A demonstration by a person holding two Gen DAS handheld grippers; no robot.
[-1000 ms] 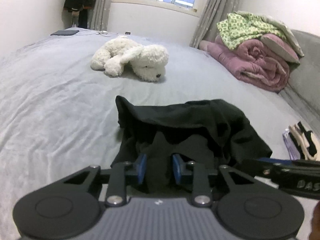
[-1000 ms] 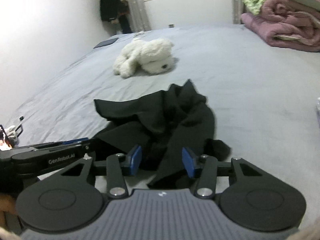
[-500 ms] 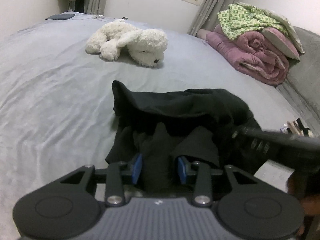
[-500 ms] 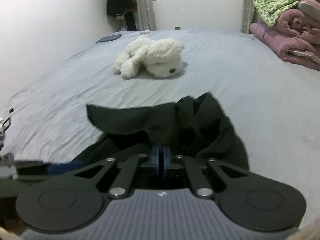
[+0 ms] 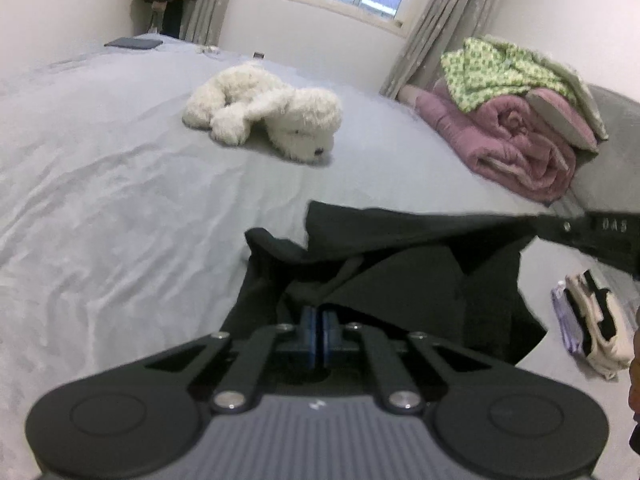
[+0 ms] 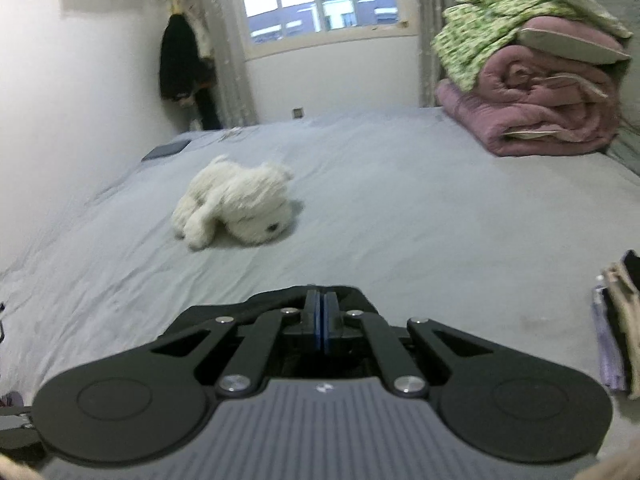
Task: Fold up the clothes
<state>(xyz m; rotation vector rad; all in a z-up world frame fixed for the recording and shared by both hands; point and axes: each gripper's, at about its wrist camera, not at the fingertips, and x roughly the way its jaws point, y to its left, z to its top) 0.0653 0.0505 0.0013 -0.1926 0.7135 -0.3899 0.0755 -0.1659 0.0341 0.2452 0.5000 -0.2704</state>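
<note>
A black garment (image 5: 400, 264) hangs stretched above the grey bed sheet (image 5: 100, 200), held between both grippers. In the left wrist view my left gripper (image 5: 319, 320) sits at the garment's near edge, its blue pads closing tight on a fold. My right gripper (image 5: 560, 226) reaches in from the right edge, higher up, pinching the cloth's far corner so the top hem runs taut. The right wrist view shows the right gripper (image 6: 322, 308) shut, with only a rim of black garment (image 6: 272, 300) showing around its tips. The rest of the cloth is hidden below it.
A white plush dog (image 5: 272, 112) lies mid-bed beyond the garment. A rolled pink quilt (image 5: 520, 148) topped by a green blanket (image 5: 500, 68) sits at the far right. A small stack of folded clothes (image 5: 596, 328) lies at the right edge. A dark tablet (image 5: 134, 43) rests far left.
Both grippers went from open to shut on the black garment. The right gripper rose and pulled right, lifting and stretching the crumpled cloth off the bed.
</note>
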